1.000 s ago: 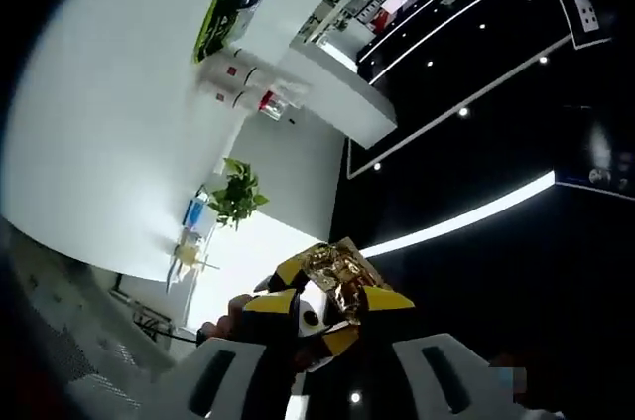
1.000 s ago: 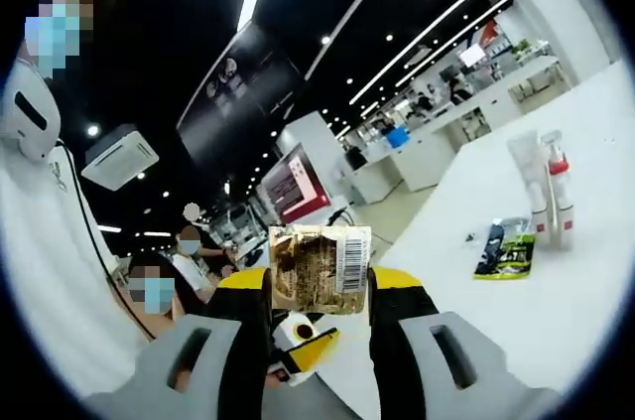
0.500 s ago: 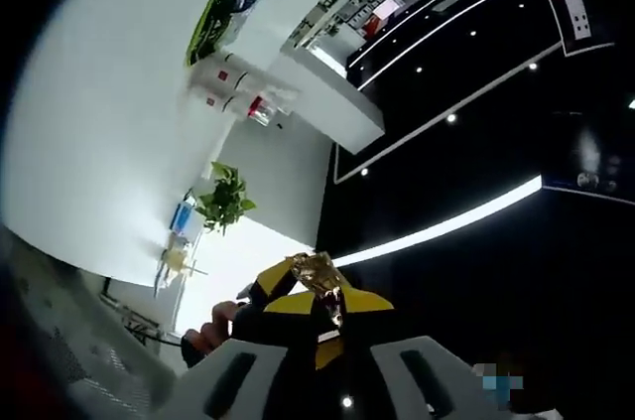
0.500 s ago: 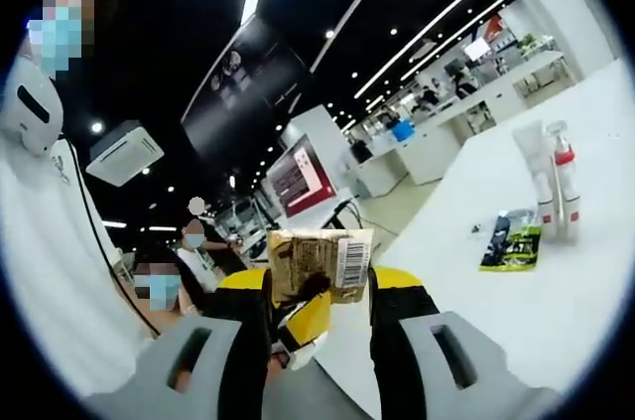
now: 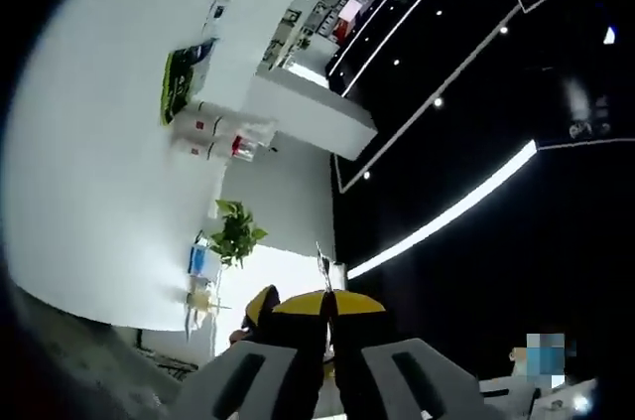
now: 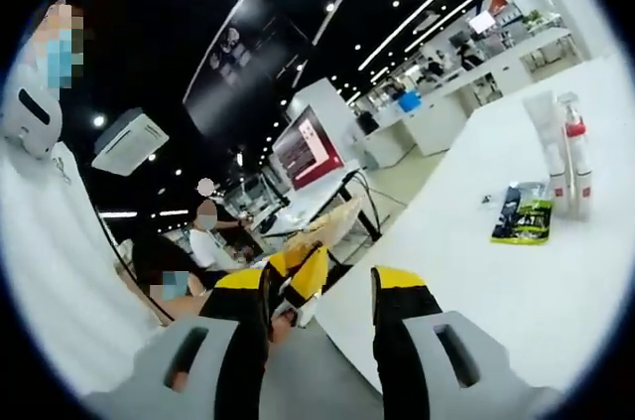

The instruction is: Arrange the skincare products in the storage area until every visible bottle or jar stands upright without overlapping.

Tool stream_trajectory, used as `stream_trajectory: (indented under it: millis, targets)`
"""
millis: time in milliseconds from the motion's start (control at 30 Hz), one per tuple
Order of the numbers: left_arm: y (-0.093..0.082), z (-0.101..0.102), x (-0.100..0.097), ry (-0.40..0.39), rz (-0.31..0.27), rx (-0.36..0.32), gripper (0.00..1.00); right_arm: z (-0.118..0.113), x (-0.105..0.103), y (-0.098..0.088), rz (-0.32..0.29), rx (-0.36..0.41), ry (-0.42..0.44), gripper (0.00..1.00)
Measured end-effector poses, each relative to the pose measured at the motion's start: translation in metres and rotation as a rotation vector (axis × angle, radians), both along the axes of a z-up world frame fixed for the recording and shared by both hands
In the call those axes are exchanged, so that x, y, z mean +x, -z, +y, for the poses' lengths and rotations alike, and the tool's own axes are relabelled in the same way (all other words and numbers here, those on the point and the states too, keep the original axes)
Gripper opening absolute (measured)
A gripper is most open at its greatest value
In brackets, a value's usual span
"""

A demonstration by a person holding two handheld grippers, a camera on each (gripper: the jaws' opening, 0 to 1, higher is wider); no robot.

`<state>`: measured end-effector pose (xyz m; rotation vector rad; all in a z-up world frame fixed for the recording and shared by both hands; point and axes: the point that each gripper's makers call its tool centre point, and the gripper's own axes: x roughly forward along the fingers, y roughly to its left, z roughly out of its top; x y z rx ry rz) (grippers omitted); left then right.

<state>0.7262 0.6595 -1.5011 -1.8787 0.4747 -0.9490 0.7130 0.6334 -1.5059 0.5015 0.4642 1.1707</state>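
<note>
No text, label or number is sharp enough to read.

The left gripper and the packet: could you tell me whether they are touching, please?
Touching. The left gripper view shows the left gripper shut on the packet, whose thin edge rises from between its closed jaws.

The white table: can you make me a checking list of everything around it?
Surface: white table, mostly bare.
Job's things: two bottles upright, side by side.
Clutter: green packet lying flat beside them.
Grippers: left tongs shut on a thin foil packet, held in the air; right tongs open, holding nothing.
Cables: nothing seen.
Surroundings: potted plant, red sign, people, ceiling lights.
</note>
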Motion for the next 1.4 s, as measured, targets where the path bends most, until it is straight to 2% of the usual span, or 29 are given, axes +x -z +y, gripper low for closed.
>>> stream_trajectory:
  millis: [200,367,533,733,933,1167,1400]
  targets:
    - [0.005,0.012,-0.006,-0.089,-0.125,0.253,0.01,0.009,-0.001,0.0,0.077,0.026,-0.051,0.45]
    - [0.012,0.016,-0.006,-0.128,-0.174,0.387,0.01,0.018,-0.001,0.003,0.164,0.052,-0.087,0.45]
    - [0.016,0.026,-0.005,-0.16,-0.223,0.499,0.01,0.02,0.003,0.006,0.262,0.091,-0.068,0.42]
    - [0.019,0.025,-0.006,-0.164,-0.252,0.54,0.01,0.025,0.001,0.021,0.347,0.07,-0.078,0.38]
    - [0.021,0.026,-0.007,-0.166,-0.283,0.593,0.01,0.033,-0.002,0.027,0.417,0.061,-0.121,0.33]
    - [0.023,0.034,-0.005,-0.195,-0.276,0.606,0.01,0.037,0.001,0.03,0.471,0.073,-0.133,0.24]
    - [0.026,0.028,-0.007,-0.175,-0.288,0.639,0.01,0.042,-0.001,0.031,0.497,0.075,-0.149,0.2]
